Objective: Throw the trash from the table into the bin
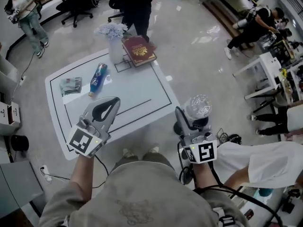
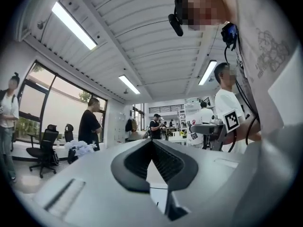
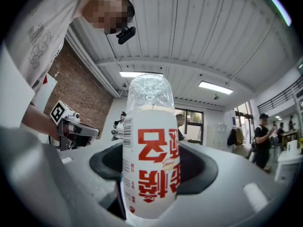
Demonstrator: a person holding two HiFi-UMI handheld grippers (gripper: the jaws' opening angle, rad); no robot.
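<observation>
A glossy grey floor (image 1: pixel 199 56) runs through an open office, with black office chairs (image 1: pixel 78 4) and a few people standing at the far side and white desks (image 1: pixel 265 65) off to the right. In the middle stands a white counter (image 1: pixel 137 86) marked with black lines. At its far edge a pale vase (image 1: pixel 115 51) of flowers stands just beside a dark red book (image 1: pixel 138 50) lying flat. Nearer the left, a blue bottle (image 1: pixel 98 79) lies on its side, and a crumpled wrapper (image 1: pixel 71 85) rests close to its left, not touching it. The person's right arm reaches out past the counter's right corner, over the floor. There the right tongs (image 3: pixel 154 171) stand wide and grip a clear bottle (image 3: pixel 151 150) by its white label with red print, the bottle upside down. The left tongs (image 2: pixel 151 143) hover over the counter's near edge, roughly level, tips closed together with nothing between them.
</observation>
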